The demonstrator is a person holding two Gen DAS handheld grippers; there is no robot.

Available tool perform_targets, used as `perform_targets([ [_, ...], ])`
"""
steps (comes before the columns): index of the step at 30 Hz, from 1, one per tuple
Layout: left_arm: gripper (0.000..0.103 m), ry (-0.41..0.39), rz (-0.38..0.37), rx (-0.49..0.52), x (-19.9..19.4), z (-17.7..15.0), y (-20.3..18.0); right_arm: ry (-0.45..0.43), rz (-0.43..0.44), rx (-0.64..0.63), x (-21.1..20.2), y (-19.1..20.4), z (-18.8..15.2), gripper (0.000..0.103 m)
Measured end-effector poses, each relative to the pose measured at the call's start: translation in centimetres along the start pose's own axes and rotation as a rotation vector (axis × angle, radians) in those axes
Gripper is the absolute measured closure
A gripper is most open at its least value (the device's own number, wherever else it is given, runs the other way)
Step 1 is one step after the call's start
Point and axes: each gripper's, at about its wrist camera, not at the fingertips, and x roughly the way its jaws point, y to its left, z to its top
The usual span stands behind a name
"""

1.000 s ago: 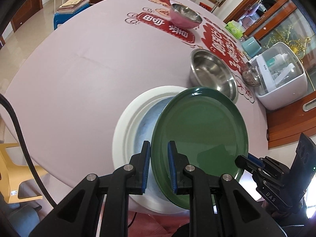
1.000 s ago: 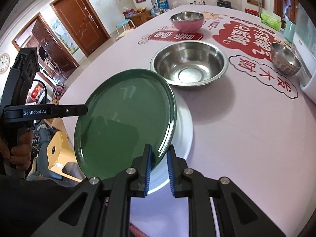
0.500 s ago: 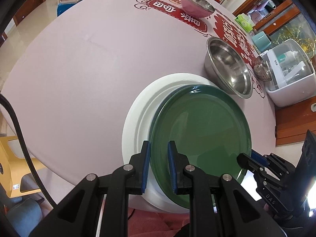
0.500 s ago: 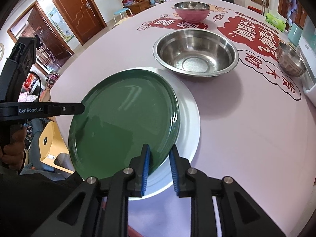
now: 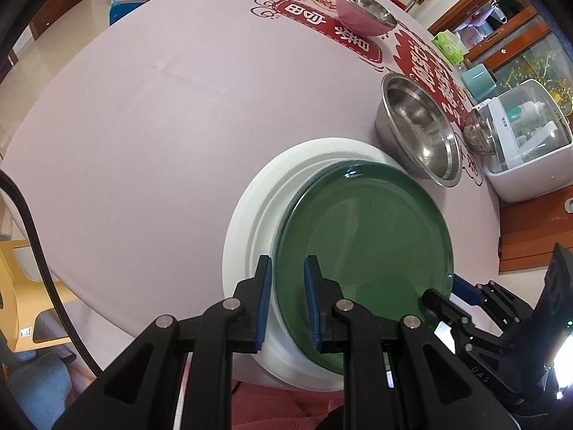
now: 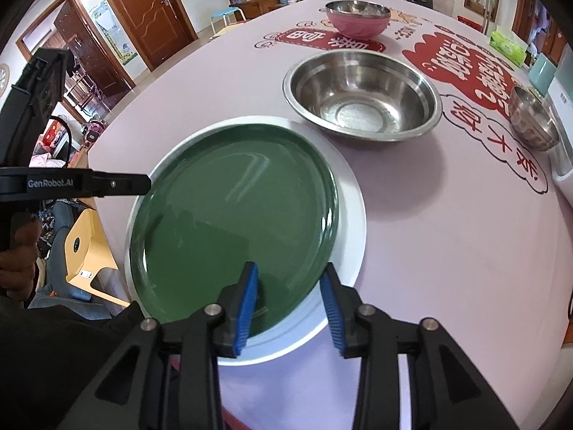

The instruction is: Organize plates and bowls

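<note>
2 plates stacked: green plate lies on the white plate, near the table's close edge
Table: round, covered in a pale lilac cloth with red printed panels on the far side
White plate: largest dish, flat on the table, its rim showing all round the green one
Green plate: glossy, sits inside the white plate, pushed toward the side of the large steel bowl; in the left wrist view a wide white crescent shows on the opposite side
Large steel bowl: upright on the table just beyond the plates, its rim close to the white plate's rim; whether they touch I cannot tell
Pink bowl: steel inside, stands far back on a red panel, well apart from the plates
Small steel bowl: upright at the table's far right, just beside a white appliance
Left gripper: jaws drawn close, blue pads on either side of the green plate's near rim, holding it
Right gripper: jaws have just been opening and stand partly apart; the green plate's near edge lies between them, neither pad pressing on it
Person's hand: grasps the left gripper's handle at the left edge of the right wrist view
Yellow chair: beside the table, below its near edge
</note>
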Motion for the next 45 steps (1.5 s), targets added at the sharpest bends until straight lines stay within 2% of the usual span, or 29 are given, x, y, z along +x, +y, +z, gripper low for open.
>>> perform_targets([
  [9, 0.086, -0.023, 0.01, 0.004, -0.4, 0.1, -0.5, 0.005, 0.044, -0.045, 0.0, 0.2, -0.1, 0.053],
  [14, 0.085, -0.034, 0.007, 0.015, -0.9, 0.4, -1.2, -0.003, 0.05, -0.066, -0.3, 0.0, -0.1, 0.053],
  [26, 0.081, -0.094, 0.019, 0.094, -2.4, 2.1, -4.8, -0.081, 0.053, -0.066, -2.2, -1.5, 0.4, 0.052],
  [34, 0.078, -0.125, 0.059, 0.159, -3.0, 4.1, -7.3, -0.129, 0.028, -0.031, -3.1, -3.2, 1.6, 0.052],
  [45, 0.075, -0.154, 0.074, 0.212, -2.8, 8.2, -10.3, -0.17, -0.022, -0.002, -3.0, -5.3, 3.9, 0.052],
])
